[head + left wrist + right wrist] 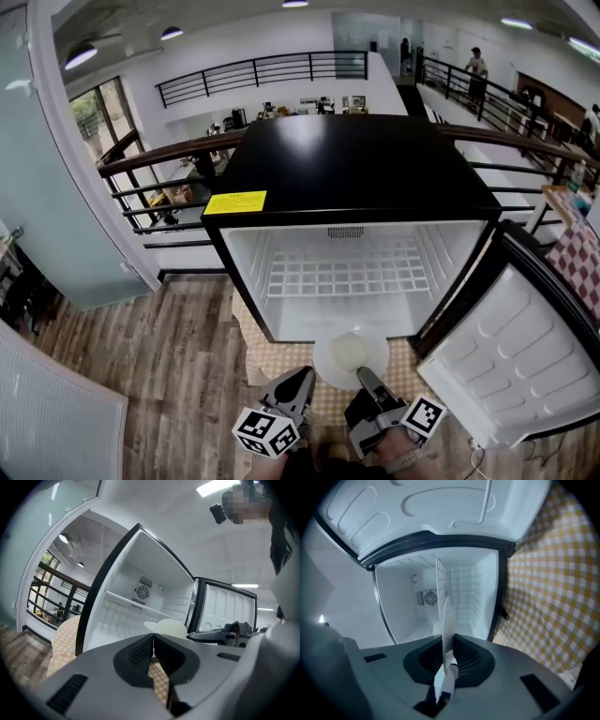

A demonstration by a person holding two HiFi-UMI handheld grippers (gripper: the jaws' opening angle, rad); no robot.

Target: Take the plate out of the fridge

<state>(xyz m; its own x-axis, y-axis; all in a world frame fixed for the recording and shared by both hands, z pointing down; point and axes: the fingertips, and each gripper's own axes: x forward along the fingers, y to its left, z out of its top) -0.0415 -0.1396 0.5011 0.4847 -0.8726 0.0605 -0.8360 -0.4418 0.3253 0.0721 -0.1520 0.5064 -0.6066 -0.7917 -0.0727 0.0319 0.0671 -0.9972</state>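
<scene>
Clamped on the near rim of the white plate (447,616), the right gripper (449,640) has both dark ribbed jaws pressed against it, and its own view shows the plate edge-on, standing up from between them. Beside it, the left gripper (153,637) has its jaws brought together with nothing between them; only checked cloth (157,679) shows below the tips. From the head view the plate hangs level just before the open mouth of the fridge (356,169), above the yellow checked cloth under the fridge. A pale rounded patch sits at the plate's middle, too unclear to name. Inside the white compartment a wire shelf (347,272) spans the width, and a round fan grille (427,598) is set in the back wall. The fridge door (516,356) stands swung wide on the right, over the wood floor (169,375).
</scene>
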